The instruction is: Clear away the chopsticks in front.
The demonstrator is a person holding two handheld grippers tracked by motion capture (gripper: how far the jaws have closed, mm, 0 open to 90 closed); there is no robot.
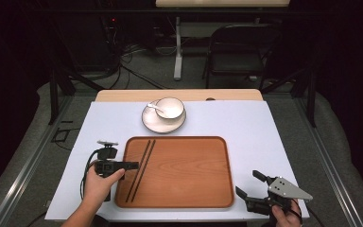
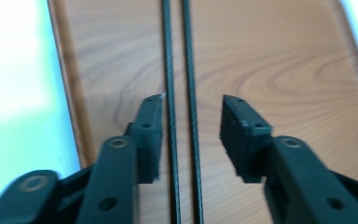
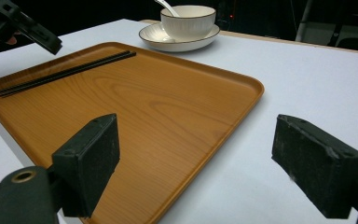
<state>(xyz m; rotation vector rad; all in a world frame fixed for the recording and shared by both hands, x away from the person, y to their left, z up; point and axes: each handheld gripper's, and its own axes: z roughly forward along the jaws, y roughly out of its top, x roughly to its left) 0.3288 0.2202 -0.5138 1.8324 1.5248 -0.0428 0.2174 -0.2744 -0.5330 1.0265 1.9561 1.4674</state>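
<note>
Two black chopsticks lie side by side along the left part of a wooden tray. My left gripper hovers at the tray's left edge, held by a hand. In the left gripper view its jaws stand open on either side of the chopsticks, with the pads clear of them above the tray. My right gripper is open and empty near the tray's front right corner. From the right gripper view, wide jaws face the tray, the chopsticks and the left gripper.
A white bowl with a spoon in it sits on a plate behind the tray. A white cover spreads over the table. A dark folding chair stands beyond the far edge.
</note>
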